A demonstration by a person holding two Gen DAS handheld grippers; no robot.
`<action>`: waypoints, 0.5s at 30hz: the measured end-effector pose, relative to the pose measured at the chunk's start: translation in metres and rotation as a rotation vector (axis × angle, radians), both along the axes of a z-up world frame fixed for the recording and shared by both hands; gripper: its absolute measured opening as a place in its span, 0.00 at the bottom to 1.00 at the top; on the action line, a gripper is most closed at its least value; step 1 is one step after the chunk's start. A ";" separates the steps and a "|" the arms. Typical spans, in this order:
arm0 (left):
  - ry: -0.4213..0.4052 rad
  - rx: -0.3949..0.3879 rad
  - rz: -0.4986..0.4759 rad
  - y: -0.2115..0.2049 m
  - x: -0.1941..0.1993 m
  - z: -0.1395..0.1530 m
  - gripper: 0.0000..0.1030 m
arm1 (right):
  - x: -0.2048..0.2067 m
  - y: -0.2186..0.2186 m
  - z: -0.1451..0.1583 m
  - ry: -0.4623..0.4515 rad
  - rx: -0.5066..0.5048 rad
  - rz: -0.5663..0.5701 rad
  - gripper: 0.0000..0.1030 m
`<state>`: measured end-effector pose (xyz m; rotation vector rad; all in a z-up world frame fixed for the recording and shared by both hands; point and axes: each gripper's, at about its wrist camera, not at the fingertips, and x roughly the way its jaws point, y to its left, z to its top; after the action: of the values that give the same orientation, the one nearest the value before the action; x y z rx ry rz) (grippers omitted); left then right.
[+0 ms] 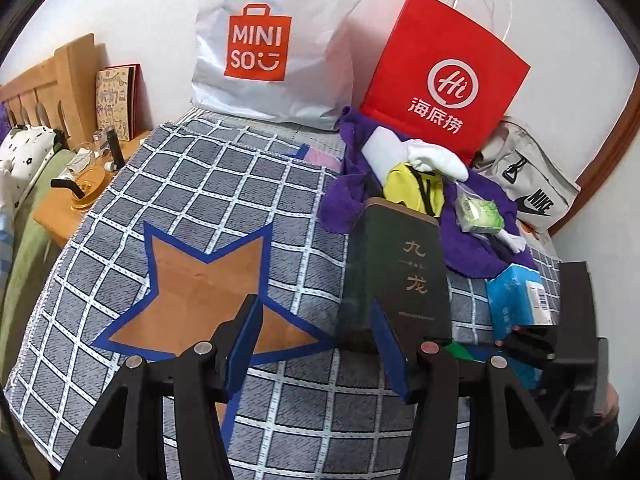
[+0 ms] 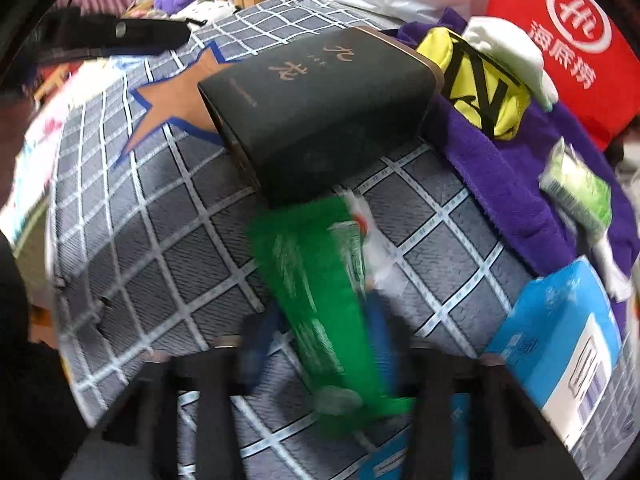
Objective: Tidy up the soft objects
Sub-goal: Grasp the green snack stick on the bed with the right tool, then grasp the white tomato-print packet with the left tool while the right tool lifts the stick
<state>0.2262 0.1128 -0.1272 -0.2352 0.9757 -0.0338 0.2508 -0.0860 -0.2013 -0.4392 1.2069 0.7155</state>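
A pile of soft things lies on the checked bedspread [image 1: 208, 184]: a purple towel [image 1: 344, 200], a yellow pouch [image 1: 404, 188], white socks [image 1: 436, 160] and a green tissue pack [image 1: 480, 212]. A dark box [image 1: 396, 272] stands in front of the pile. My left gripper [image 1: 316, 332] is open and empty over the star patch [image 1: 200, 288]. My right gripper [image 2: 316, 344] is blurred and holds a green packet [image 2: 320, 284] between its fingers, just short of the dark box [image 2: 320, 112]. The towel [image 2: 504, 164] and pouch [image 2: 480, 80] lie to its right.
A white MINISO bag [image 1: 272, 40] and a red paper bag [image 1: 444, 76] lean on the wall behind the pile. A grey Nike bag [image 1: 528, 184] lies at the right. A blue tissue box [image 2: 560, 352] sits near the right gripper. A wooden bedside table [image 1: 80, 188] holds small items.
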 end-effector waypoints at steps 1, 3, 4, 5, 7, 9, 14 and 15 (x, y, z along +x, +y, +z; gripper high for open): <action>0.001 0.000 0.003 0.002 0.000 0.000 0.51 | -0.001 -0.002 0.001 0.005 0.010 -0.010 0.30; 0.003 -0.014 0.007 0.005 -0.002 -0.001 0.51 | -0.004 -0.005 0.002 0.043 0.034 -0.032 0.29; 0.001 -0.019 0.007 0.006 -0.003 0.000 0.51 | -0.008 -0.007 0.002 0.065 0.052 -0.041 0.29; -0.001 -0.020 0.007 0.007 -0.004 0.000 0.51 | -0.011 -0.008 0.003 0.073 0.063 -0.043 0.29; -0.005 -0.022 0.012 0.009 -0.009 0.002 0.51 | -0.020 -0.009 0.006 0.090 0.090 -0.057 0.28; -0.007 -0.030 0.012 0.010 -0.014 0.003 0.51 | -0.028 -0.011 0.006 0.115 0.116 -0.079 0.28; -0.013 -0.022 -0.004 0.006 -0.028 0.006 0.51 | -0.057 -0.016 0.013 0.127 0.194 -0.140 0.28; -0.011 -0.018 -0.010 0.004 -0.031 0.006 0.51 | -0.062 -0.019 0.015 0.120 0.208 -0.159 0.28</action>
<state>0.1954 0.1164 -0.1215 -0.2461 0.9658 -0.0531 0.1884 -0.1048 -0.1859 -0.1270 1.2492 0.7286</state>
